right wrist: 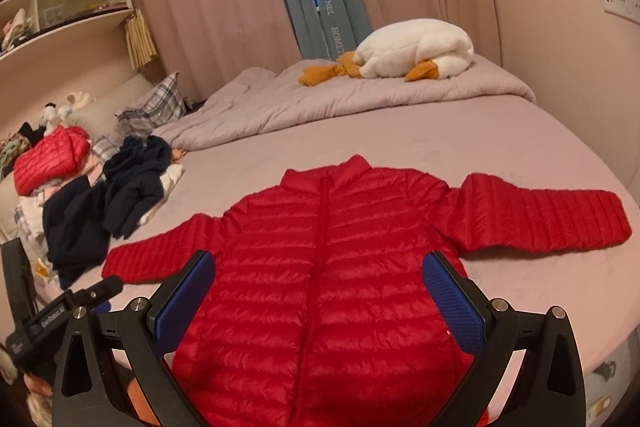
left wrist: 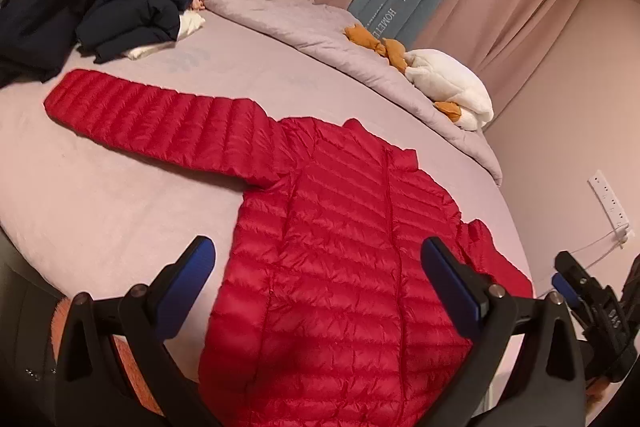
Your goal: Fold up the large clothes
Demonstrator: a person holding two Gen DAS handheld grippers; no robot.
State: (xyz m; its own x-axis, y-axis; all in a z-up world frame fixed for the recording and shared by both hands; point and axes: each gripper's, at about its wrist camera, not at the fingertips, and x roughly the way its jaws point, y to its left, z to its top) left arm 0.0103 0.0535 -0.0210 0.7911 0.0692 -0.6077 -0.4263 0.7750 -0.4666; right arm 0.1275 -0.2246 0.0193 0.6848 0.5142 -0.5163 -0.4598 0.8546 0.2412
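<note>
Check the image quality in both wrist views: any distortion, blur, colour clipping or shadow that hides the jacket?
Left wrist view: strong fisheye bending with dark corners; the red jacket looks oversaturated, and a soft shadow falls on its lower part. Right wrist view: same barrel distortion, warm dim light, jacket quilting readable, blue pads on the fingers sharp; no evident motion blur in either.

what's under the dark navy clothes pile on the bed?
A white garment pokes out from under the navy pile, lying on the pinkish sheet. How far it extends, or whether anything else lies beneath, is covered. Both tongs are open, away from the pile.
</note>
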